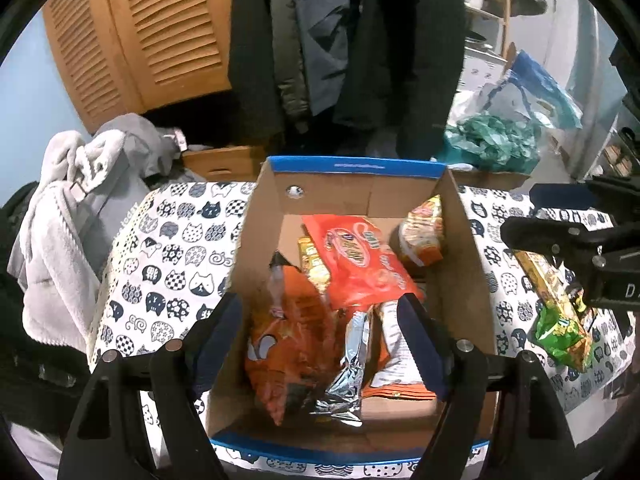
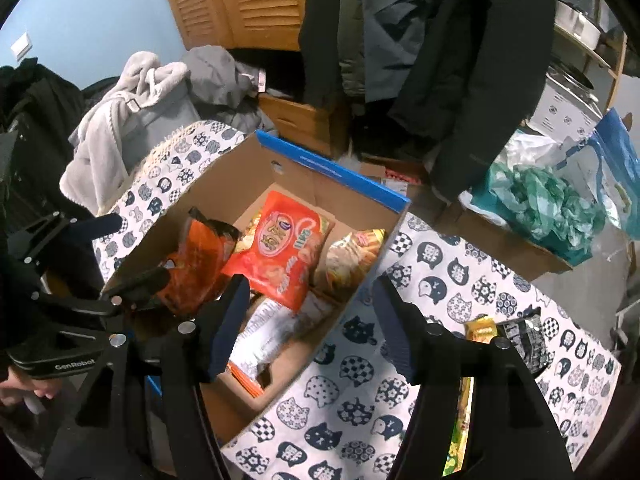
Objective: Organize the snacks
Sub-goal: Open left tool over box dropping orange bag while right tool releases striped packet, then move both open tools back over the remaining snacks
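Snacks (image 1: 352, 268) heaped inside cardboard box (image 1: 460, 216) on cat-print table (image 1: 172, 248). Left tool (image 1: 324, 332) spread wide over box, clasping nothing. Right tool (image 2: 310, 320) likewise parted and empty, above box edge. Green-and-yellow packet (image 1: 560, 320) lying on table beside box.

cardboard box (image 1: 460, 216): brown, blue rim | tablecloth (image 1: 176, 248) on worktop: white, navy cat-head pattern | big snack bag (image 1: 360, 264): orange-red | packet (image 1: 292, 340): orange | wrapper (image 1: 348, 368): silver foil | packet outside box (image 1: 564, 332): green and yellow | claw pads (image 1: 218, 332): dark navy | louvred doors (image 1: 160, 28): light wood | wall (image 2: 100, 8): pale blue
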A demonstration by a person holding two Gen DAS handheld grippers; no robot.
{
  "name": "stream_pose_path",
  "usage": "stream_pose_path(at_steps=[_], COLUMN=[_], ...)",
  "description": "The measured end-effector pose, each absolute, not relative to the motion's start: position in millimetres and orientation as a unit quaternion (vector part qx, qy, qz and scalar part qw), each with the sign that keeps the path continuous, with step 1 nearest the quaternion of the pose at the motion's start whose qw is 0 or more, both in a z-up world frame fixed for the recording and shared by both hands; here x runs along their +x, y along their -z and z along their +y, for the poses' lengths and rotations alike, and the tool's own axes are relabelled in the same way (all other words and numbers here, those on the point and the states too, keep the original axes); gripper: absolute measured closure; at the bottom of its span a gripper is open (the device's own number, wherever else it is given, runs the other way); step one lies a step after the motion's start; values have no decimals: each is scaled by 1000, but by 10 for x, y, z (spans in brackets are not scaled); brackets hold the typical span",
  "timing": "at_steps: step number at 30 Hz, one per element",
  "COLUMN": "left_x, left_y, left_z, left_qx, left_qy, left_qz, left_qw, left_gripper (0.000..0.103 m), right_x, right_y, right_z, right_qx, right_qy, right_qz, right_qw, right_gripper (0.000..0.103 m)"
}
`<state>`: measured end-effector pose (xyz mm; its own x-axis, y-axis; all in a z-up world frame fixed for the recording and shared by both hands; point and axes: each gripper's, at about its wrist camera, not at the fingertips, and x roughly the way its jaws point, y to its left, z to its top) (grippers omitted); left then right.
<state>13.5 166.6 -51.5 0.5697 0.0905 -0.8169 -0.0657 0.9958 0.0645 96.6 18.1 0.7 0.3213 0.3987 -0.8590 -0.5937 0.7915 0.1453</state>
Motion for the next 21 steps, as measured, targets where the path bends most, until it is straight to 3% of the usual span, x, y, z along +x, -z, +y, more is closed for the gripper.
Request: stream_pose_path(at_steps=[21], left_x=[148], left_y=[553], left_z=[811], left_qx=[47], left_qy=[40], left_qz=[484], left_qw=[873], left_gripper=[22], right_x=[877], right_y=[69], right_z=[-772], right_qx=[-94], right_qy=[-261], right_qz=[508], right_qw=[815], right_gripper=[33])
